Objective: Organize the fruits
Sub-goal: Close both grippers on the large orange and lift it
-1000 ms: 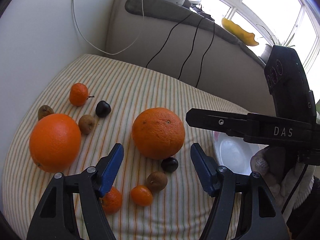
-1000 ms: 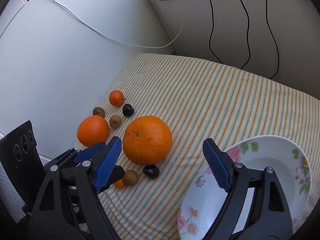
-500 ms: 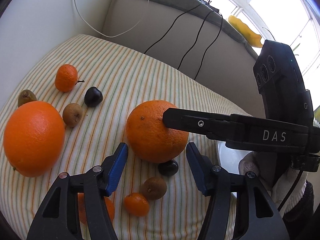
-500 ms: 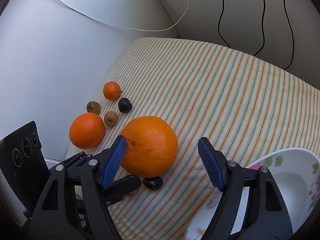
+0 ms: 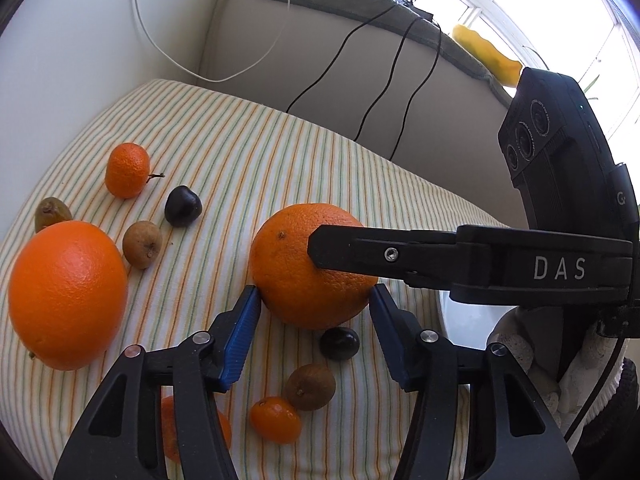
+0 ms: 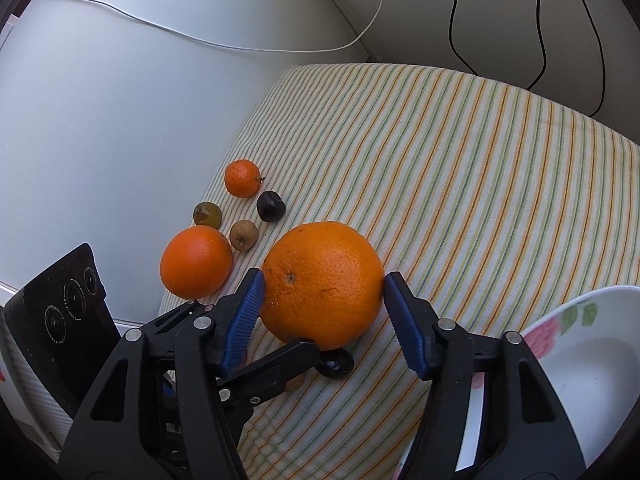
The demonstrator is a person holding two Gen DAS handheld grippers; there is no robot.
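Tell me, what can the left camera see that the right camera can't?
Only the left wrist view shows a little tangerine down near the bottom, and a yellow thing by the bright window. Only the right wrist view shows the pink flowers on the plate. Both show the big orange, the second orange, a dark cherry and the striped cloth.

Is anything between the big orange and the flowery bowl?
Nothing blocks it: only bare striped cloth lies between the big orange and the flowery bowl, plus a finger of the right claw, which has just been closing on it.
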